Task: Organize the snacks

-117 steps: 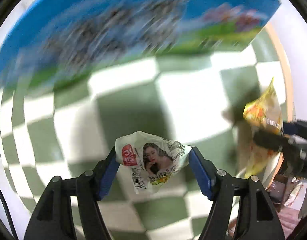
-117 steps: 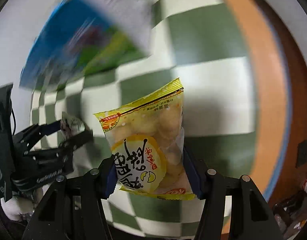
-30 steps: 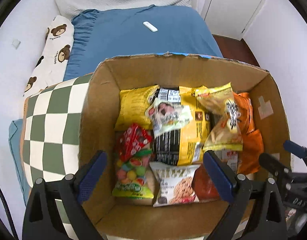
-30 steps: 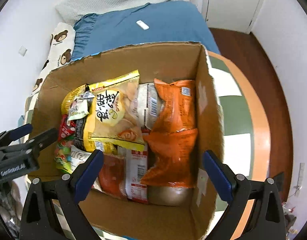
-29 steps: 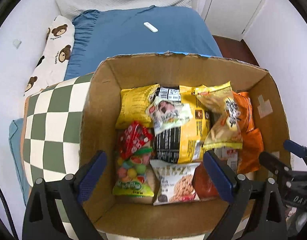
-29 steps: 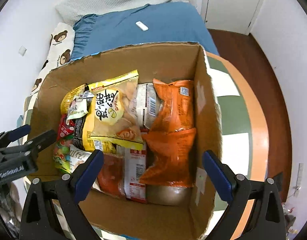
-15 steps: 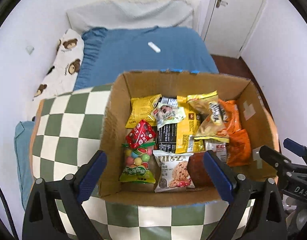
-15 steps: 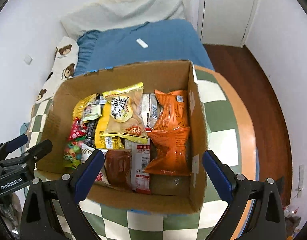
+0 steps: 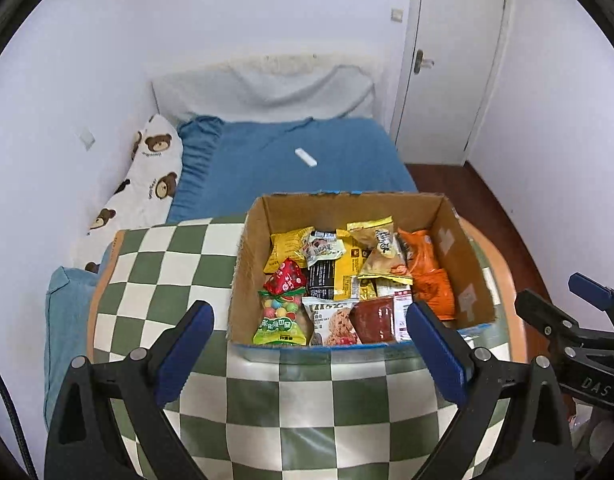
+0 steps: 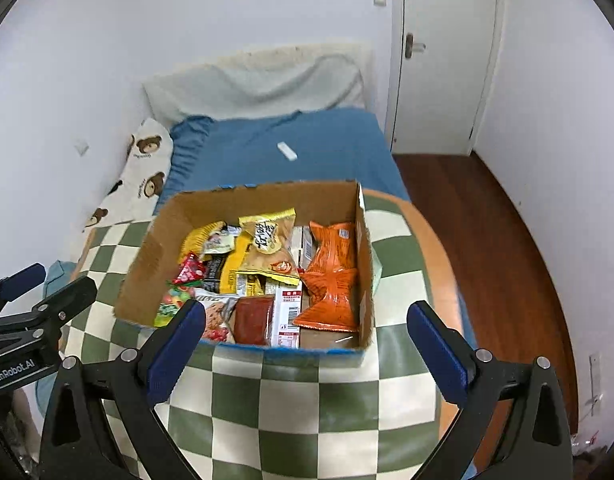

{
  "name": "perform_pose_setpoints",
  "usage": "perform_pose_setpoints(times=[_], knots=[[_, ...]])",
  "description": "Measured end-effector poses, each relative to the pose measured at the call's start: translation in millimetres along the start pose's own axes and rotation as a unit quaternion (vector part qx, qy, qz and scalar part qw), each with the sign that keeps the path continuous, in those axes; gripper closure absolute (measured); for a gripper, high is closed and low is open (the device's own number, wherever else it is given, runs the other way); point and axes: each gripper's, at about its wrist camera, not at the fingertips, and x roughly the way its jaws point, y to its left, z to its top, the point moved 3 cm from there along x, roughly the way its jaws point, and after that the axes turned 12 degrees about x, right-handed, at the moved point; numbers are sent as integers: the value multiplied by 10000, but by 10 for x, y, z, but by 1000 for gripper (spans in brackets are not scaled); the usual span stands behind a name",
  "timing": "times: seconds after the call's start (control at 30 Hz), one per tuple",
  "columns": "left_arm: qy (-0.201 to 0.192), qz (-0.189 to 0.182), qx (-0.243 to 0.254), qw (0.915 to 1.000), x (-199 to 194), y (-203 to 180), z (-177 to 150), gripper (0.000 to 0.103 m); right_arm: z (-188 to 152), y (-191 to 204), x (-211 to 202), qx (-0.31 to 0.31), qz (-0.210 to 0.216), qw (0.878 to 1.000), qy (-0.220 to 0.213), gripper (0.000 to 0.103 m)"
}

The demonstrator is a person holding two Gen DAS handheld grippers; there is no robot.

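An open cardboard box (image 9: 463,256) stands on the green-and-white checked table (image 9: 159,268); it also shows in the right wrist view (image 10: 155,244). It holds several snack packs: a yellow egg-biscuit bag (image 10: 269,240), a small white pack (image 9: 321,249), orange bags (image 10: 333,268), and a candy bag (image 9: 281,318). My left gripper (image 9: 309,354) is open and empty, held back from the box's near wall. My right gripper (image 10: 307,350) is open and empty, also in front of the box. Each gripper shows at the edge of the other's view.
A bed with a blue sheet (image 9: 291,164), a bear-print pillow (image 9: 147,184) and a small white remote (image 9: 305,157) lies behind the table. A white door (image 10: 439,56) and wooden floor (image 10: 487,232) are at the right. The checked table (image 10: 291,408) curves off near me.
Both grippers let go of their snacks, the white pack and the yellow bag, which now lie in the box. Both have pulled back and up from the box, still open.
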Motion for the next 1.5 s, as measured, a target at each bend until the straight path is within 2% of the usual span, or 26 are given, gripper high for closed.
perform_pose_setpoints(times=[0.27,0.4,0.57,0.8,1.13,1.5], knots=[[-387,45,100,9992,-597,-71,-218,4,-234,56,-771,-67,193,9987,-467,0],[-443,141,102,9989,-828,-87,-343,4,-338,83,-1082,-107,224,9974,-681,0],[-592,230,40,9980,-1072,-75,-455,4,-454,96,-1342,-142,250,9962,-817,0],[-779,320,-96,9964,-1263,-9,-535,0,-567,102,-1488,-80,296,9960,-841,0],[-679,317,-169,9970,-1101,32,-506,0,-592,78,-1455,-39,209,9959,-881,0],[-414,458,-74,9981,-551,-26,-301,0,-385,23,-955,134,69,9965,-827,0]])
